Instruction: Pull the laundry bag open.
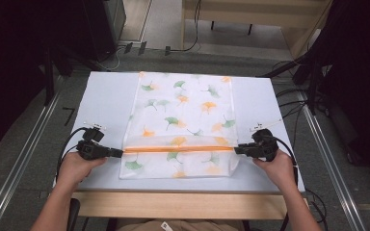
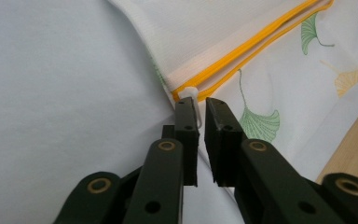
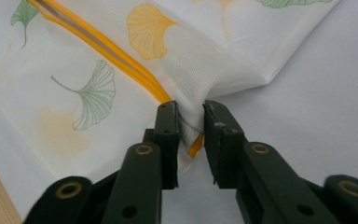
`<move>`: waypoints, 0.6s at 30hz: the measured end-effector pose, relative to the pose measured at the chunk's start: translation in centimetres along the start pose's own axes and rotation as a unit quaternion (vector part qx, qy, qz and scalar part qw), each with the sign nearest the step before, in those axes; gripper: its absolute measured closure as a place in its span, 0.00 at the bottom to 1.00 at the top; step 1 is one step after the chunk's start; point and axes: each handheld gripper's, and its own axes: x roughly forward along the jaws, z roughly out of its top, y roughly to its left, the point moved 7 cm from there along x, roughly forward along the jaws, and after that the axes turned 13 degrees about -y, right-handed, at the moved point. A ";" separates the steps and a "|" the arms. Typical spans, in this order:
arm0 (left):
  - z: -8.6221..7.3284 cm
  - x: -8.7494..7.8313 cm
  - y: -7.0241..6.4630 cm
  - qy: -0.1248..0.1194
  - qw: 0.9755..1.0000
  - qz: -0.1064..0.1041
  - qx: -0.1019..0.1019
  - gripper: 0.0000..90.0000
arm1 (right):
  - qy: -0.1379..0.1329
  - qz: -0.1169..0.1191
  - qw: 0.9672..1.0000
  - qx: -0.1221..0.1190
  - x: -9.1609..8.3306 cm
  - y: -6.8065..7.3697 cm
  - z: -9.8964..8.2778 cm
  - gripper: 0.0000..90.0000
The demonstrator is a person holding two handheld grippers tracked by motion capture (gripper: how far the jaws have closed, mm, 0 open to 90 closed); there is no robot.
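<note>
A dim room with cables on the floor surrounds a pale grey table (image 1: 106, 96) with a wooden front edge. A white mesh zip bag printed with green and orange ginkgo leaves (image 1: 183, 110) lies flat down the table's middle, its orange zip line (image 1: 178, 149) running across near the front edge. The left gripper (image 2: 198, 105) sits at the zip's left end, its jaws slightly parted around the small white zip pull (image 2: 189, 92), no firm pinch visible. The right gripper (image 3: 189, 112) has bunched fabric at the zip's right end between its slightly parted jaws, probably to anchor the bag while the pull is worked.
</note>
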 end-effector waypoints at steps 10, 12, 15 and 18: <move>0.7 0.0 -0.7 -0.029 0.999 0.003 0.030 0.70 | -0.026 0.003 1.000 0.000 -0.1 0.4 0.6 0.58; 0.9 -0.1 -0.7 -0.038 0.999 0.007 0.033 0.65 | -0.032 0.004 0.999 -0.004 -0.2 0.4 0.7 0.55; 1.1 -0.2 -0.6 -0.049 0.998 0.011 0.033 0.58 | -0.037 0.003 0.999 -0.009 -0.2 0.4 0.8 0.52; 1.2 -0.4 -0.3 -0.057 0.998 0.016 0.038 0.53 | -0.041 0.001 0.999 -0.008 -0.3 0.3 0.9 0.51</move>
